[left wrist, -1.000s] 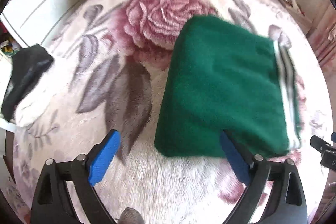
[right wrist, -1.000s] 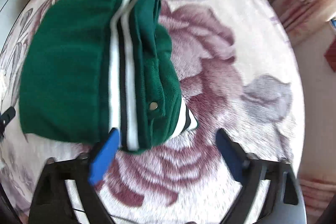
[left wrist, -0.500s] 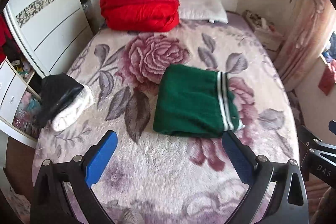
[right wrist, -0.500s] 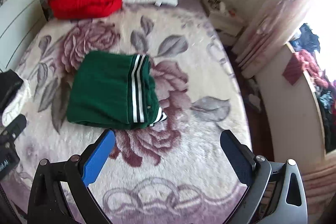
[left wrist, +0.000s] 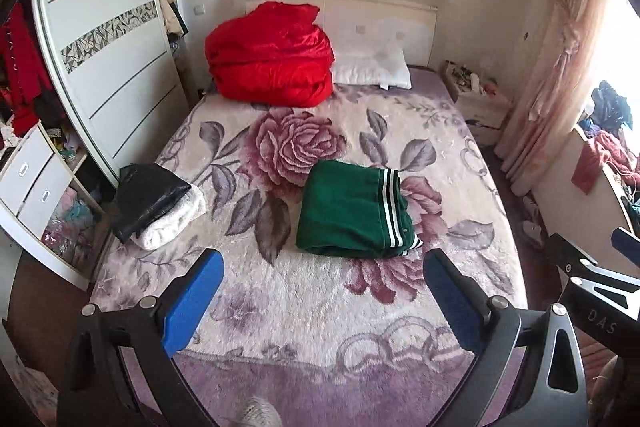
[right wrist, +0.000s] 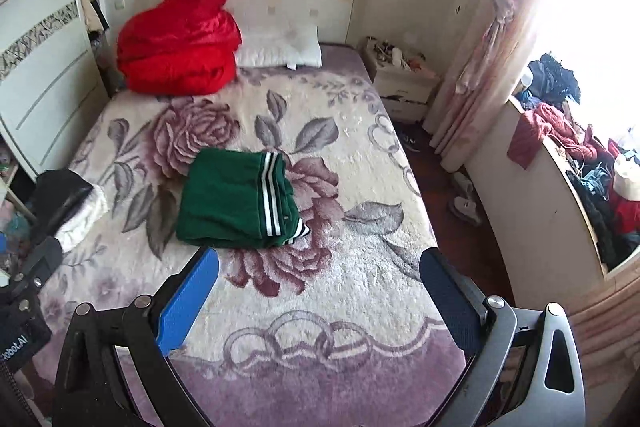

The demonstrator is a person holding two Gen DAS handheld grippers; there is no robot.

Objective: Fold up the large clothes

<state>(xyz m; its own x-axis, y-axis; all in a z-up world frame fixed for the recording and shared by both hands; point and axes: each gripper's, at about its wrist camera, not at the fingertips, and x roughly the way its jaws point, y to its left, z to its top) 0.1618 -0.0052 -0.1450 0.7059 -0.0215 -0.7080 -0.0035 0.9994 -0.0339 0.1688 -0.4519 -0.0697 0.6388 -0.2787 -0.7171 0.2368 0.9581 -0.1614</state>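
Both grippers hang wide apart and empty above the foot of the bed, well back from the one garment that matters. The left gripper has its blue fingers spread to their full width with nothing between them, and the right gripper stands the same way, bare of cloth.

The green garment lies folded into a compact block on the flowered blanket, ahead of both grippers and apart from them. From the left gripper it sits ahead and slightly toward the right finger; from the right gripper it sits ahead and toward the left finger. So it lies roughly between the two, with neither clearly nearer (the fisheye makes that hard to judge).

Its long axis is hard to call, since the block looks nearly square. The white-striped band runs away from the grippers along the block's right side, where a loose striped corner pokes out at the near end.

Judging by the tidy shape, the folding of this piece looks finished or nearly so. Any further tuck would most likely fall to the right gripper, since the loose corner is on its side.
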